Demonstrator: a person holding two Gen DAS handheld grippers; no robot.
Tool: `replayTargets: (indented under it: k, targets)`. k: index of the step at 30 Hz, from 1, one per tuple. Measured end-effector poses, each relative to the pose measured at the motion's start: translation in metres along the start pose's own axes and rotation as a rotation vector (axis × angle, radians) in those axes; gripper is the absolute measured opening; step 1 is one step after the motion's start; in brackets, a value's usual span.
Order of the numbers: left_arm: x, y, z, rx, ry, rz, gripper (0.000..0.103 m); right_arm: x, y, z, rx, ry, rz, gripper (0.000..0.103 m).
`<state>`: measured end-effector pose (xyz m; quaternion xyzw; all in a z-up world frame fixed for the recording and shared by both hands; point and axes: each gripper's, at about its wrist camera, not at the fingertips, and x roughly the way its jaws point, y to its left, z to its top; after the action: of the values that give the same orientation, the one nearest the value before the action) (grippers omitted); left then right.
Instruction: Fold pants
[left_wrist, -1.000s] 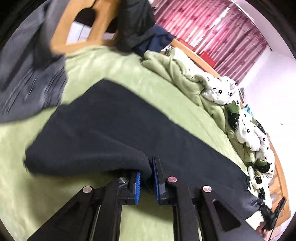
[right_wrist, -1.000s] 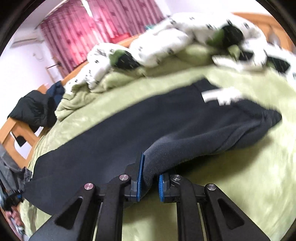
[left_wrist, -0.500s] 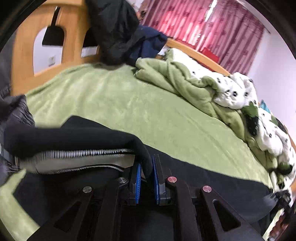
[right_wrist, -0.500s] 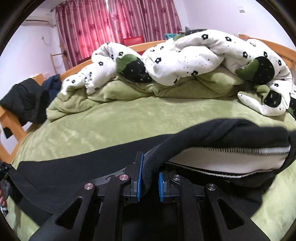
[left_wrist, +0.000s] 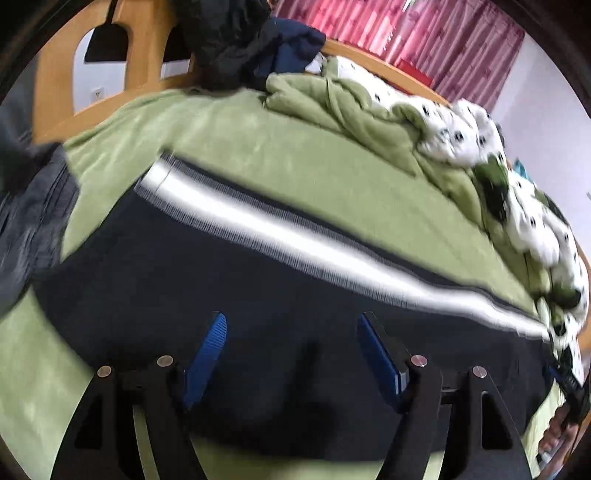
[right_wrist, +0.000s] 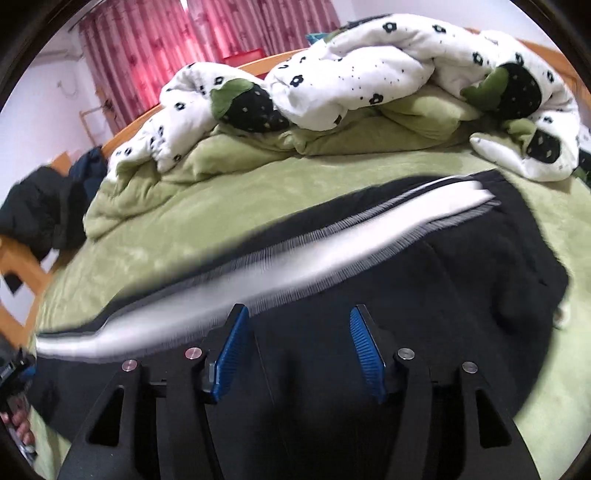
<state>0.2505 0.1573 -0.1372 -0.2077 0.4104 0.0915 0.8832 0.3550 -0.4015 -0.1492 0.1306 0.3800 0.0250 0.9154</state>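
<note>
Black pants (left_wrist: 229, 280) with a white side stripe (left_wrist: 295, 236) lie stretched lengthwise over the green bed cover (left_wrist: 295, 147), one leg folded over the other. My left gripper (left_wrist: 291, 321) hovers just over the dark cloth near one end, its jaws opening, blue pads (left_wrist: 208, 347) apart with nothing pinched. In the right wrist view the same pants (right_wrist: 443, 280) and stripe (right_wrist: 295, 254) run across. My right gripper (right_wrist: 297, 314) is above the cloth, its jaws opening too, pads (right_wrist: 231, 350) clear of the fabric. The picture is blurred by motion.
A rumpled white flowered quilt (right_wrist: 369, 62) and green blanket (right_wrist: 295, 140) pile along the far side. Dark jackets (left_wrist: 236, 40) hang on the wooden bed end (left_wrist: 62, 77). Grey clothing (left_wrist: 29, 206) lies at the left. Red curtains (right_wrist: 207, 40) hang behind. The other gripper and a hand (right_wrist: 14, 410) show at the left edge.
Both grippers carried the pant leg away across the bed, laid it over with the white stripe up, then let go: their jaws, shut on cloth before, now stand apart.
</note>
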Motion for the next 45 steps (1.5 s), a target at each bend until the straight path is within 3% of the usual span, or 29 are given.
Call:
replayTargets:
  k: [2,5,7,9,17,24,25,26,27,28,29,30,36,39,45]
  targets:
    - [-0.011,0.017,-0.026,-0.044,0.027,-0.021,0.072,-0.019,-0.004,-0.017,-0.037,0.002,-0.021,0.059]
    - [-0.024,0.048,-0.062,-0.147,0.054,-0.111,0.072,-0.048,-0.020,-0.051,-0.072,-0.001,-0.077,0.063]
    - [-0.026,0.068,-0.084,-0.219,0.059,-0.197,0.072,-0.060,-0.038,-0.072,-0.044,0.017,-0.086,0.064]
    - [-0.024,0.077,-0.094,-0.253,0.066,-0.225,0.071,-0.063,-0.054,-0.087,0.004,0.049,-0.057,0.064]
    - [-0.002,0.080,-0.075,-0.310,0.026,-0.234,0.071,-0.034,-0.097,-0.101,0.284,0.121,0.064,0.064]
    - [0.024,0.084,-0.046,-0.407,-0.032,-0.207,0.068,0.009,-0.090,-0.070,0.267,0.091,0.024,0.064]
    - [0.028,0.084,-0.041,-0.418,-0.031,-0.187,0.060,0.015,-0.090,-0.064,0.273,0.085,0.013,0.064]
    - [0.032,0.083,-0.037,-0.421,-0.030,-0.153,0.044,0.021,-0.093,-0.058,0.287,0.076,0.007,0.063]
    - [0.035,0.083,-0.034,-0.417,-0.022,-0.124,0.032,0.026,-0.094,-0.053,0.298,0.071,-0.001,0.054]
    - [0.038,0.082,-0.031,-0.399,-0.010,-0.079,0.014,0.030,-0.096,-0.049,0.312,0.066,-0.019,0.044]
    - [0.039,0.082,-0.030,-0.395,-0.011,-0.081,0.012,0.035,-0.099,-0.044,0.323,0.060,-0.050,0.027]
    - [0.037,0.082,-0.032,-0.406,-0.023,-0.086,0.012,0.038,-0.102,-0.041,0.324,0.065,-0.032,0.021]
    - [-0.010,0.074,-0.041,-0.365,-0.070,-0.096,0.010,0.008,-0.105,-0.044,0.375,-0.006,0.001,0.014]
    - [-0.042,0.065,-0.051,-0.296,-0.082,-0.088,0.010,-0.016,-0.109,-0.048,0.393,-0.006,0.033,0.014]
    - [-0.099,0.061,-0.106,-0.183,-0.035,-0.094,0.010,-0.089,-0.129,-0.072,0.345,-0.003,0.025,0.014]
